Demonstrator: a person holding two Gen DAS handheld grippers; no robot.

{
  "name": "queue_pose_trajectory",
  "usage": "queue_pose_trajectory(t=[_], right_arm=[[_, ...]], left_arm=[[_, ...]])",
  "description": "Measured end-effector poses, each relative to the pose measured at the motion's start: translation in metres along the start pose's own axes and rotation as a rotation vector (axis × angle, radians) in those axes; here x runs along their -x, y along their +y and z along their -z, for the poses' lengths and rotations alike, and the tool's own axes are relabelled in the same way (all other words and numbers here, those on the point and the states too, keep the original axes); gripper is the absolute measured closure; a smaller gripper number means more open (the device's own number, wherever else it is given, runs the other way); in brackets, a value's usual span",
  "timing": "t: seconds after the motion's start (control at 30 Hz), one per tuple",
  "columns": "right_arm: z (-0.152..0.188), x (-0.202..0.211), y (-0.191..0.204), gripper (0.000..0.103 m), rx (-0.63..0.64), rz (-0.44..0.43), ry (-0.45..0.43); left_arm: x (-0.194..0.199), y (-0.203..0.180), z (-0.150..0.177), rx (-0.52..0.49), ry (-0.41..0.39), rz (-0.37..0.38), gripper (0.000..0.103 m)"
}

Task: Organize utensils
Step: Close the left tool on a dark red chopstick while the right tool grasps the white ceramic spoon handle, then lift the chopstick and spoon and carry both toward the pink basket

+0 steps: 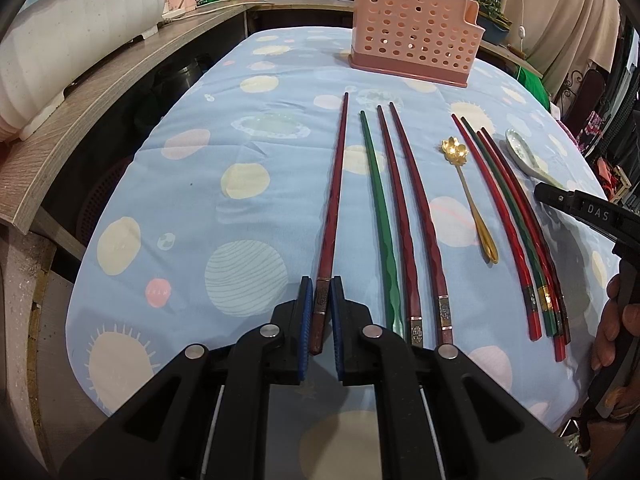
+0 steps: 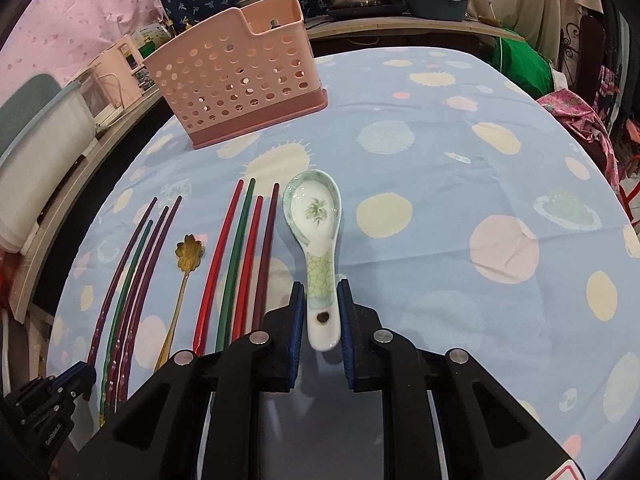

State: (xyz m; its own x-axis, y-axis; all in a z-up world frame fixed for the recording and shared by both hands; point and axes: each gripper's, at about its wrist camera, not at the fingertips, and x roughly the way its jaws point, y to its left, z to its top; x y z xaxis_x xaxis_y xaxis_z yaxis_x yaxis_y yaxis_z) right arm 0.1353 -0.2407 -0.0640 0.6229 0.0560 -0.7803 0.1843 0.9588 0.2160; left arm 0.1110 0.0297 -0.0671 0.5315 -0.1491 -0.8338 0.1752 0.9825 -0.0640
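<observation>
Ceramic spoon [image 2: 320, 248] handle pinched in right tool [image 2: 320, 312]; left tool [image 1: 321, 312] clamped narrow on dark-red chopstick [image 1: 334, 208].

The worktop is covered in a matt blue cotton-looking cloth [image 1: 192, 208] with soft creases, and the caddy [image 1: 412, 36] is pale pink plastic, perforated and a bit dull. The chopsticks [image 1: 416, 216] look lacquered with glossy faceted shafts and little metal bands, the small spoon [image 1: 468, 196] is shiny gold-tone metal, the soup spoon [image 2: 318, 248] is glazed ceramic. Fingers [image 1: 306, 320] have ribbed blue rubbery pads on matt black plastic.
</observation>
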Motion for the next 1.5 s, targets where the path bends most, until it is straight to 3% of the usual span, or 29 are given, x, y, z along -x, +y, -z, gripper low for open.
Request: queue_pose_trajectory(t=[0.07,0.23,0.33,0.43,0.5,0.6,0.9,1.1,1.37,1.5], right_arm=[[-0.002,0.002,-0.004,0.087,-0.03,-0.027,0.007],[-0.008,0.017,-0.008,0.072,-0.065,-0.059,-0.027],[-0.012,0.015,-0.012,0.072,-0.087,-0.078,-0.022],[-0.012,0.011,-0.019,0.075,-0.127,-0.121,-0.01],[-0.012,0.011,-0.02,0.086,-0.135,-0.131,-0.01],[-0.011,0.011,-0.021,0.091,-0.142,-0.139,-0.014],[0.003,-0.001,-0.021,0.094,-0.145,-0.148,0.026],[0.007,0.003,-0.019,0.096,-0.13,-0.133,0.006],[0.005,0.031,-0.019,0.096,-0.109,-0.071,-0.043],[0.0,0.055,-0.017,0.096,-0.086,-0.036,-0.085]], left_arm=[[0.0,0.0,0.0,0.001,0.0,0.001,0.094],[0.0,0.0,-0.001,0.005,-0.001,0.005,0.094],[0.0,0.0,0.0,0.003,-0.001,0.004,0.094],[0.0,0.0,0.0,0.003,-0.001,0.005,0.094],[0.0,0.0,0.0,0.003,-0.002,0.003,0.094],[0.0,-0.001,0.0,0.0,-0.004,0.0,0.094],[0.0,-0.001,0.002,-0.005,-0.011,-0.005,0.094],[0.0,0.0,0.002,0.0,-0.016,0.001,0.094],[0.006,0.008,0.004,0.037,-0.002,0.048,0.096],[0.023,0.012,0.0,0.044,-0.04,0.048,0.096]])
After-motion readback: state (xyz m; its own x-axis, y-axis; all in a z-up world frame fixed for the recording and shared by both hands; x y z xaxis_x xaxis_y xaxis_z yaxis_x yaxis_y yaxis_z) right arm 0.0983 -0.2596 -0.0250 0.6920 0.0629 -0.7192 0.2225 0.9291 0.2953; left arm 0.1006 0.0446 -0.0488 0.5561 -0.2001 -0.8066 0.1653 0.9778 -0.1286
